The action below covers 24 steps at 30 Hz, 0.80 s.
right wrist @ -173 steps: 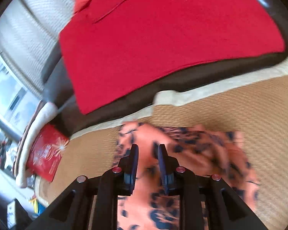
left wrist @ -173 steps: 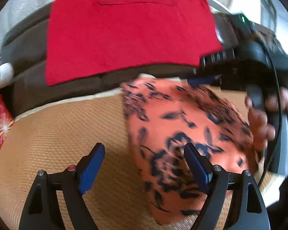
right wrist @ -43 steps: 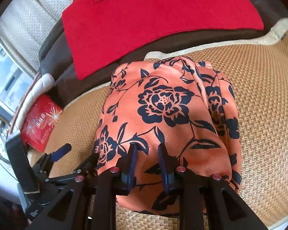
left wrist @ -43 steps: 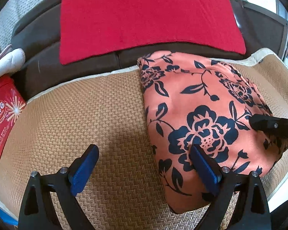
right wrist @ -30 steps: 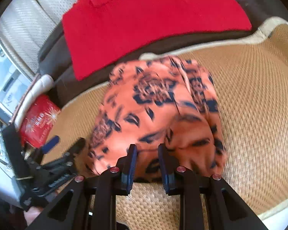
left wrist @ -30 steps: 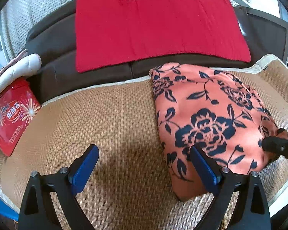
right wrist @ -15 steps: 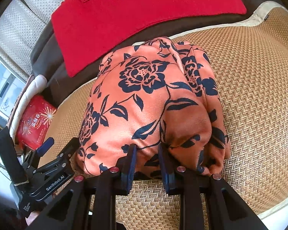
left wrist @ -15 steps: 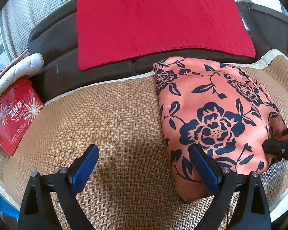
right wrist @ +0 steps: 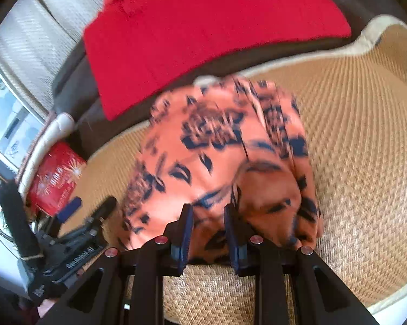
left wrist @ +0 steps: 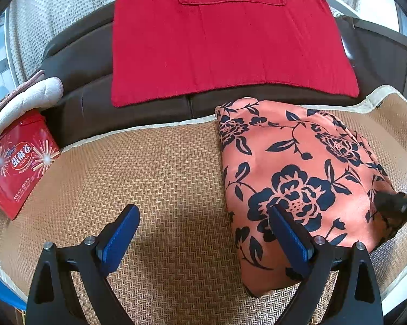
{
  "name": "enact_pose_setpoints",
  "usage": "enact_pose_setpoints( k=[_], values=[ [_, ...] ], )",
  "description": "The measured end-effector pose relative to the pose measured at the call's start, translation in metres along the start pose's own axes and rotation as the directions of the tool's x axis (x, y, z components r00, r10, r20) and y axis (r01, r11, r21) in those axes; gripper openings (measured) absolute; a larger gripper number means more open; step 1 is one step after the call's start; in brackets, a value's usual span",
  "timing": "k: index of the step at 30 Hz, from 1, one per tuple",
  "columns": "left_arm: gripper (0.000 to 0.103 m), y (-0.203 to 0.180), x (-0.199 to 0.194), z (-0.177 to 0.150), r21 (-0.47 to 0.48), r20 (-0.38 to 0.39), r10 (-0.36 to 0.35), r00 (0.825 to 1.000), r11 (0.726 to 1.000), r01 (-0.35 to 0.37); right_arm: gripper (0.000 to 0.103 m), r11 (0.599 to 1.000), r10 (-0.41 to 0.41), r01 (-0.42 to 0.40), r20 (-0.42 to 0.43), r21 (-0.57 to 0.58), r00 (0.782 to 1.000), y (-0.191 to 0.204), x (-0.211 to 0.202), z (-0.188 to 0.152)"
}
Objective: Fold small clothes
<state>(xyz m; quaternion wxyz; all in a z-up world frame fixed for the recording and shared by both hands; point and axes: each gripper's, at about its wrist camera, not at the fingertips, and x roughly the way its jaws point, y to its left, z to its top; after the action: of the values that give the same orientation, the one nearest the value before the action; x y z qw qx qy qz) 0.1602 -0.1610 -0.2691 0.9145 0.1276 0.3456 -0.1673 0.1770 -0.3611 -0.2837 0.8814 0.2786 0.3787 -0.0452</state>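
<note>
A: Where does the orange floral garment (left wrist: 298, 178) lie?

B: Folded into a bundle on the woven mat (left wrist: 162, 178), its far edge up against the dark sofa back (left wrist: 78, 100) that carries the red cushion cover (left wrist: 225, 43). Taking the garment as the landmark, the red snack box (left wrist: 19, 162) stands well off to its left, at the mat's edge, beside a white padded roll (left wrist: 27, 100).

A: And the left gripper (left wrist: 203, 233)?

B: Its jaws stand wide. The blue pad (left wrist: 288, 241) on its right finger overlaps the garment's near left part in the left wrist view; whether it touches the cloth cannot be told. The other pad hangs over bare mat, left of the garment. Nothing sits between them but mat and the garment's left edge.

A: The right gripper (right wrist: 207, 233)?

B: Its jaws are narrow, with the garment's near edge bunched between the two pads, so it is pinching the cloth. That view is blurred. In the left wrist view its dark tip (left wrist: 393, 205) shows at the garment's right side.

A: So the garment is held?

B: By the right gripper only, at its near edge; the rest lies on the mat.
</note>
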Motion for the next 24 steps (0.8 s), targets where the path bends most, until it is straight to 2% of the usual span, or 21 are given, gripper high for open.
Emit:
enact_pose_setpoints(
  k=[2, 4, 11, 19, 24],
  values=[
    [0.097, 0.000, 0.000, 0.001, -0.004, 0.000, -0.002, 1.000, 1.000, 0.002, 0.027, 1.000, 0.017, -0.017, 0.060, -0.002, 0.998, 0.001, -0.009, 0.001],
    [0.097, 0.000, 0.001, 0.001, -0.009, -0.001, -0.005, 1.000, 1.000, 0.005, 0.027, 1.000, 0.020, -0.021, 0.076, 0.008, 0.997, -0.001, -0.011, 0.003],
    [0.097, 0.000, 0.004, 0.001, -0.014, -0.005, -0.007, 1.000, 1.000, 0.007, 0.027, 0.998, -0.018, 0.020, -0.022, 0.060, 1.000, -0.011, 0.012, 0.001],
    [0.097, 0.002, 0.004, 0.003, -0.024, 0.000, -0.009, 1.000, 1.000, 0.009, 0.028, 0.998, -0.007, 0.007, -0.007, 0.061, 1.000, -0.014, 0.008, 0.002],
    [0.097, 0.003, 0.002, 0.006, -0.031, 0.013, -0.013, 1.000, 0.999, 0.013, 0.028, 0.999, 0.012, -0.015, 0.060, 0.050, 0.998, -0.011, -0.004, 0.005]
  ],
)
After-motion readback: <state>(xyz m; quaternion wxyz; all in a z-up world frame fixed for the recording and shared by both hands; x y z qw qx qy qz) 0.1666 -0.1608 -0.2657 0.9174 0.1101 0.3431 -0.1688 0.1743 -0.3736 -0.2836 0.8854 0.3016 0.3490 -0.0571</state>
